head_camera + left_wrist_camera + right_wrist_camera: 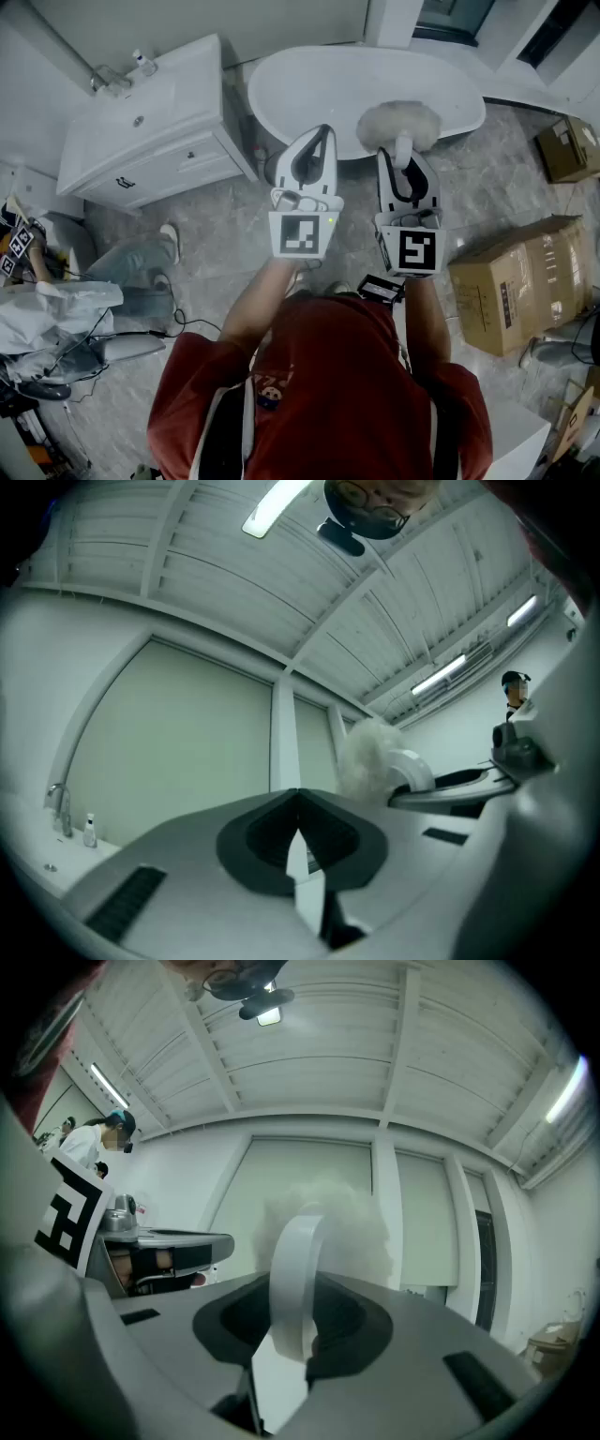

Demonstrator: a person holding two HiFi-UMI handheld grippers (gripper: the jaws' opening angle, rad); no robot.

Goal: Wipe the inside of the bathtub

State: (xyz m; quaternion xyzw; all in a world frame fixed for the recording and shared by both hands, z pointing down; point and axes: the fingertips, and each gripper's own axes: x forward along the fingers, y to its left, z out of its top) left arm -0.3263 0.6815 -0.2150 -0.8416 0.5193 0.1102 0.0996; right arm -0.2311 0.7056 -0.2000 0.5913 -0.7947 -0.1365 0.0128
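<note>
tub: white oval freestanding bathtub [309, 84], top centre of head view, long axis left-right across the frame, on grey tiled floor [234, 225]
tool: fluffy white round brush head [398, 124] [328, 1213] on a white looped plastic handle [403, 152] [295, 1279]
tool axis: handle-to-head line runs away from the person, toward the tub; fluffy end is the far end
tool place: in head view the brush head overlaps the tub's near rim, right of its middle; contact with the tub can't be told; right gripper view has wall and ceiling behind the head
right gripper [404, 161] [291, 1330]: jaws clamped on the white loop handle, loop standing edge-on between them
left gripper [323, 133] [298, 808]: jaws pressed together to a point, nothing between them; points toward the tub's near rim, just beside the right gripper, not touching it
left view extras: brush head [366, 757] and right gripper [469, 780] show to the right
marker cubes: black-and-white square marker facing the head camera on each gripper [302, 234] [415, 250]
person: red-shirted, arms stretched forward, one gripper per hand
left of tub: white vanity cabinet with sink top [159, 131], chrome faucet [111, 82] at its back
right side: brown cardboard box [525, 281] on the floor, smaller box [567, 148] further back
</note>
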